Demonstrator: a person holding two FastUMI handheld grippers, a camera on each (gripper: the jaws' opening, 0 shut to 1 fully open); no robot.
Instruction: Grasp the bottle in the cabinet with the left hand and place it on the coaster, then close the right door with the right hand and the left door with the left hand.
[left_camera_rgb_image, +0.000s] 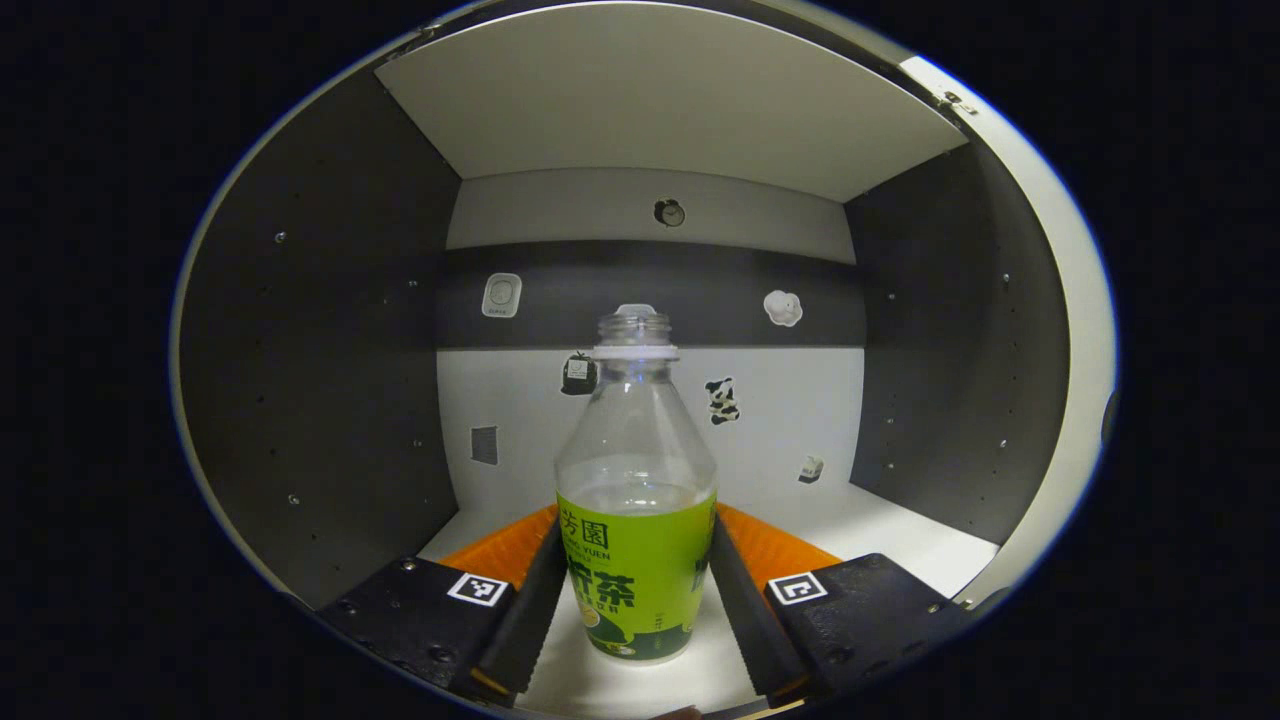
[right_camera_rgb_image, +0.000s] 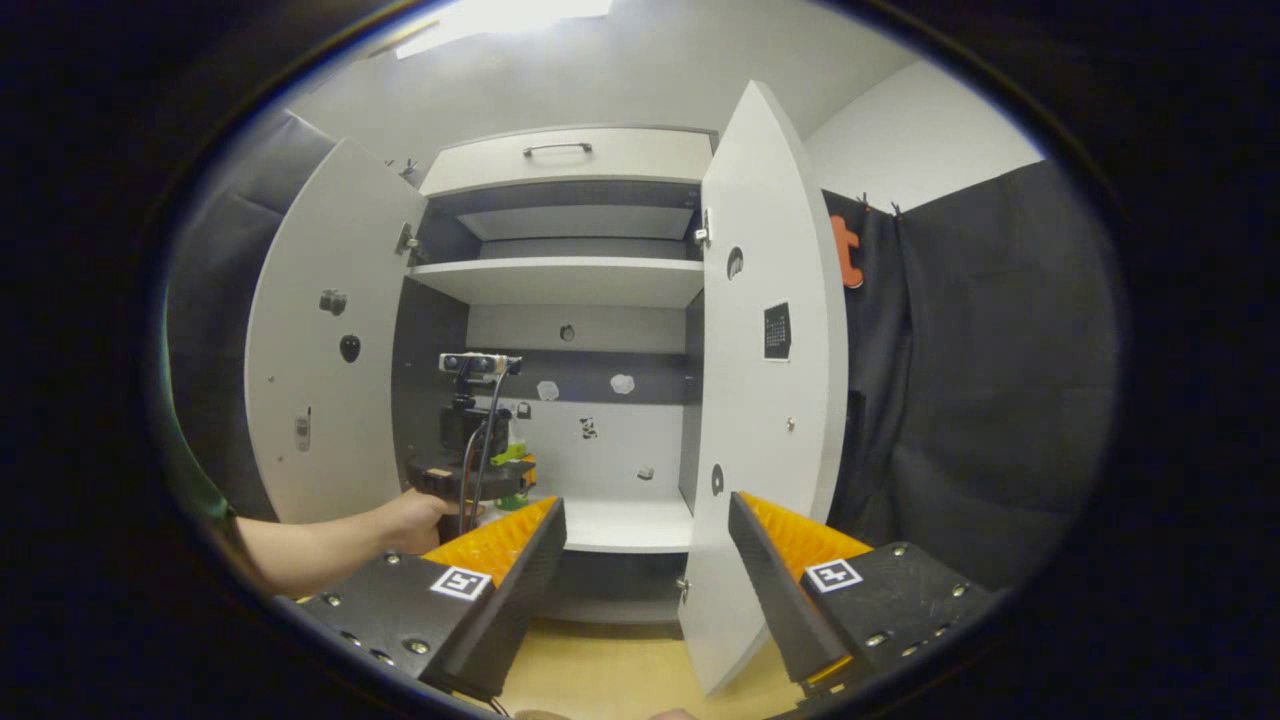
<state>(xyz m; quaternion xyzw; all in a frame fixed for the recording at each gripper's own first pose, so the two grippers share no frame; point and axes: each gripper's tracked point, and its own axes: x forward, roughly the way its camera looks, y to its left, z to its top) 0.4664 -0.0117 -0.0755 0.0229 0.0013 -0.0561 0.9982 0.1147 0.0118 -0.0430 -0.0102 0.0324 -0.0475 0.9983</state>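
The left gripper (left_camera_rgb_image: 637, 600) is inside the cabinet (left_camera_rgb_image: 320, 380), and the bottle (left_camera_rgb_image: 636, 500) stands upright on the shelf exactly between its two fingers. The jaws look nearly closed on the label, one finger at each side of the bottle, but I cannot tell if both already press on it or only stand just beside it.

The bottle has no cap and its neck is open. It holds a little clear liquid, with the level just at the top edge of the green label; the part above is empty. This is the main risk, in my judgement: if the gripper tilts the bottle while pulling it out, the liquid can spill from the open neck. A weak hold on the smooth label could also let the bottle slip or turn.

In the right gripper view, the right gripper (right_camera_rgb_image: 645, 560) waits wide open and empty, well in front of the cabinet. The right door (right_camera_rgb_image: 770, 380) stands open just ahead of it, the left door (right_camera_rgb_image: 320, 340) farther to the left, where a hand (right_camera_rgb_image: 415, 522) holds the left gripper. No coaster is visible.
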